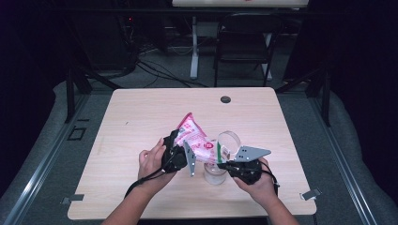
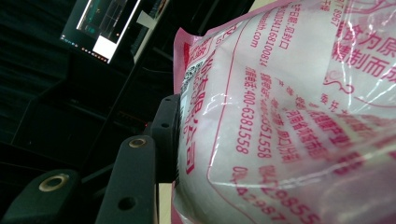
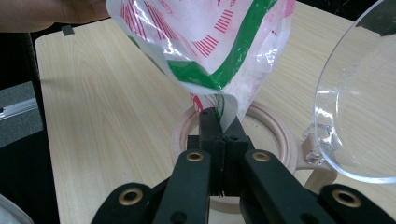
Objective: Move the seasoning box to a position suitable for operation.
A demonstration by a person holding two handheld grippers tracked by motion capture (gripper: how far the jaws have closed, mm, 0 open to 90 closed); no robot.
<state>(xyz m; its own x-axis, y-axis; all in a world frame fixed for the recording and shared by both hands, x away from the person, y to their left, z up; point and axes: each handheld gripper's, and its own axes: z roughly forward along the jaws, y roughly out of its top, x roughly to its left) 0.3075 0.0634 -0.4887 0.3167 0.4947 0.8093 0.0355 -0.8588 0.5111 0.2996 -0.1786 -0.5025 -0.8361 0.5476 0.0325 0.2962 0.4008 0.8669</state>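
A pink-and-white printed bag [image 1: 196, 139] of white grains is held tilted above a clear jar [image 1: 214, 174] near the table's front edge. My left gripper [image 1: 174, 141] is shut on the bag's upper part. One black finger [image 2: 166, 133] presses its side in the left gripper view, and the other is hidden behind the bag [image 2: 289, 121]. My right gripper [image 3: 219, 119] is shut on the bag's lower corner, just over the jar's pale round rim [image 3: 183, 135]. The green-striped bag end [image 3: 210, 42] hangs above that mouth. The jar's hinged glass lid [image 3: 359, 107] stands open to the right.
The wooden table [image 1: 141, 117] has a dark round grommet [image 1: 225, 99] at its far edge. A folding chair [image 1: 246, 37] and a desk leg stand on the floor beyond. A lit monitor [image 2: 100, 23] glows in the dark background.
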